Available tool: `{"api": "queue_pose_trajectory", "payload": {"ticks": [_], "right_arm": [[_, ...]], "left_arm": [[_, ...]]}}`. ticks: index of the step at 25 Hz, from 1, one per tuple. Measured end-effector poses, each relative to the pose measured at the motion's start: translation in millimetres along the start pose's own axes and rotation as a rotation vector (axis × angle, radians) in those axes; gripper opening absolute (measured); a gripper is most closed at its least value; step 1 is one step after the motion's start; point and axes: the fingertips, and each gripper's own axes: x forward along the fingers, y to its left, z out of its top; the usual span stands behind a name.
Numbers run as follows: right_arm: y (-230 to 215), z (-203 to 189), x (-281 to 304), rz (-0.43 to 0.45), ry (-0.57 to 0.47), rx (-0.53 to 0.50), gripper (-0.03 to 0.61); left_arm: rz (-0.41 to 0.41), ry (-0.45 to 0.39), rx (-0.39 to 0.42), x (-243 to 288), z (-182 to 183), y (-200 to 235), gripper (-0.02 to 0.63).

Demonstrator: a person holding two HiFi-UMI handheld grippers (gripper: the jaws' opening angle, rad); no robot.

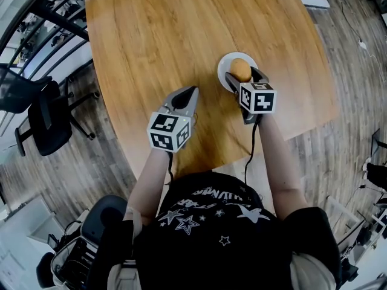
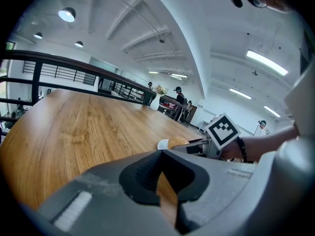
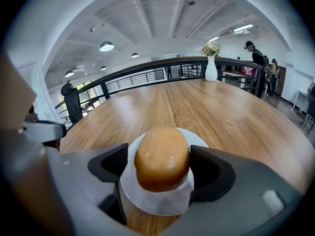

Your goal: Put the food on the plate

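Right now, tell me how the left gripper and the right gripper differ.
The left gripper has its jaws together and empty; the right gripper has its jaws apart around the bread roll. The left gripper hangs over bare table; the right gripper is at the white plate, where the roll sits. Both are grey and carry a marker cube.

A black short-sleeved T-shirt [image 1: 217, 228] at the lower centre of the frame carries white stars and what seems to be lettering. The left gripper [image 1: 192, 92] and right gripper [image 1: 243, 76] are grey with black pads [image 3: 109, 167]. Each bears a black-and-white marker cube [image 1: 169, 132] and trails a thin black cable [image 1: 249, 156].
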Motion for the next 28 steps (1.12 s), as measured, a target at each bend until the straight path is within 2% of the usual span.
{"api": "queue_pose_trajectory", "payload": {"ticks": [11,17,23,28], "right_arm": [[-4,-3,-19,-0.019,-0.036,0.024,0.416],[-10,-2,-55,-0.011,-0.083,0.033,0.416],[-9,0,-85,0.008,-0.131,0.047,0.416],[0,-6,-102,0.017,-0.168,0.053,0.363]], "left_arm": [[0.016,0.003,0.007,-7,-8,-4,0.002],[0.019,0.006,0.045,-22,-11,-33,0.002],[0.033,-0.029,0.079,-40,-3,-58,0.002],[0.05,-0.051,0.096,-58,-8,-70,0.002]]}}
